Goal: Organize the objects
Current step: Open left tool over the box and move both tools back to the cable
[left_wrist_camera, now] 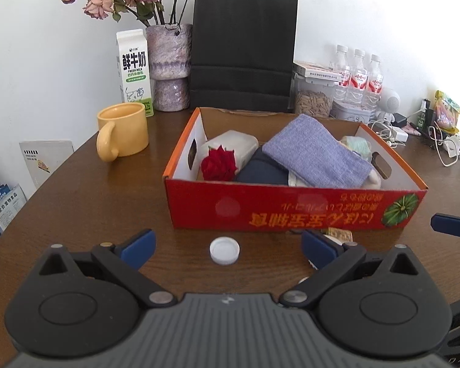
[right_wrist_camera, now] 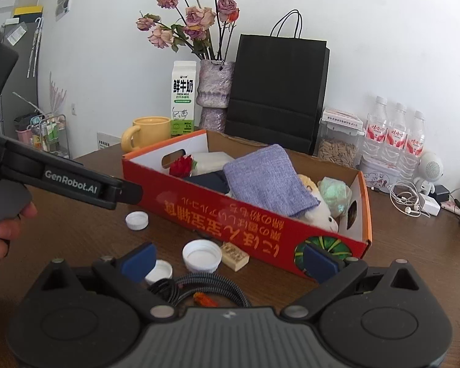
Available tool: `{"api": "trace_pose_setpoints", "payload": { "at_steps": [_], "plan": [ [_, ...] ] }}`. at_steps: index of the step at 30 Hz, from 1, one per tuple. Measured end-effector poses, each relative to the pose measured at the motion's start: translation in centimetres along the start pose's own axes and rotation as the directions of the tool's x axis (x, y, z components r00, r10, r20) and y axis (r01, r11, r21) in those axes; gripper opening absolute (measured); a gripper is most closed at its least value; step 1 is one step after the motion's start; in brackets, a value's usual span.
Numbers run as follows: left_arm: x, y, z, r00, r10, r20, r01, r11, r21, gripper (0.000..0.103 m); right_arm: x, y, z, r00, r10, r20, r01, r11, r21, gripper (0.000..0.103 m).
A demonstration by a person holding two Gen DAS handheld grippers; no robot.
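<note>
A brown table (left_wrist_camera: 76, 214) holds a shallow red box (left_wrist_camera: 291, 205), already part filled: a red rose (left_wrist_camera: 219, 165) at its 9 o'clock end, a clear tub (left_wrist_camera: 233, 144) behind the rose, a dark cloth (left_wrist_camera: 263, 170) in the middle, a lilac cloth (left_wrist_camera: 316, 150) lying over it, and a pale green bundle (right_wrist_camera: 334, 193) with a white soft toy (right_wrist_camera: 323, 216) at the 3 o'clock end. Both handheld tongs stand in front of the box with nothing between their blue pads. The left gripper (left_wrist_camera: 228, 245) is wide open and empty; a small white cap (left_wrist_camera: 224, 250) lies on the table between its fingers, untouched. The right gripper (right_wrist_camera: 228, 259) is also spread as wide as it goes and holds nothing. Just ahead of it, at the box's near wall, lie the loose things yet to be tidied: a larger white lid (right_wrist_camera: 201, 256), a second lid (right_wrist_camera: 159, 271) partly behind the left pad, a tan block (right_wrist_camera: 234, 256) touching the box, and a coiled dark cable (right_wrist_camera: 199, 288) with a small orange piece (right_wrist_camera: 204, 300) closest to the camera. Behind the box, at 12 o'clock, stand a yellow mug (left_wrist_camera: 122, 132), a milk carton (left_wrist_camera: 135, 73), a vase (left_wrist_camera: 168, 67) of dried roses and a black bag (left_wrist_camera: 242, 52). The step in hand looks like the pause between pickups: both tongs empty, choosing the next item. The next move probably calls for lowering one gripper over a lid or cap, closing on its rim, then lifting it over the near wall into the box.
</note>
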State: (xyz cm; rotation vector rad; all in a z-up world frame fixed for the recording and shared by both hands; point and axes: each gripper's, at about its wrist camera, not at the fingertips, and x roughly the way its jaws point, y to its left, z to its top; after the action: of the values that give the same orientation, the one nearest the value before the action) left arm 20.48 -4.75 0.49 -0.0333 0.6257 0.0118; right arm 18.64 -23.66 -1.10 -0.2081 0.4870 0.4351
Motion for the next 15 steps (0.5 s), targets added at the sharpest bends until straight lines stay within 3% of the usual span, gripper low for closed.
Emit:
{"api": "trace_pose_setpoints", "payload": {
  "at_steps": [3, 8, 10, 12, 15],
  "plan": [
    [-0.8, -0.2, -1.3, 1.000, -0.005, -0.019, 0.005, 1.000, 0.002, 0.103, -1.1, 0.5, -1.3, 1.000, 0.012, -0.016, -0.012, 1.000, 0.004, 0.094],
    [-2.1, -0.3, -2.9, 0.999, -0.014, -0.032, 0.014, 1.000, -0.005, 0.103, -2.5, 1.3, -3.1, 0.996, 0.077, -0.051, -0.076, 0.997, 0.030, 0.049],
    [-2.5, -0.3, -3.5, 0.999, -0.013, -0.039, 0.012, 1.000, -0.010, 0.103, -2.6, 1.7, -3.6, 0.993, 0.101, -0.063, -0.099, 0.994, 0.039, 0.041],
    [-2.8, -0.4, -3.8, 0.999, -0.016, -0.045, 0.016, 1.000, -0.011, 0.103, -2.4, 2.0, -3.9, 0.990, 0.118, -0.072, -0.115, 0.992, 0.048, 0.039],
    [-3.4, -0.5, -4.2, 0.999, -0.019, -0.042, 0.019, 1.000, -0.008, 0.103, -1.8, 2.3, -4.3, 0.991, 0.110, -0.082, -0.106, 0.993, 0.053, 0.022]
  ]
}}
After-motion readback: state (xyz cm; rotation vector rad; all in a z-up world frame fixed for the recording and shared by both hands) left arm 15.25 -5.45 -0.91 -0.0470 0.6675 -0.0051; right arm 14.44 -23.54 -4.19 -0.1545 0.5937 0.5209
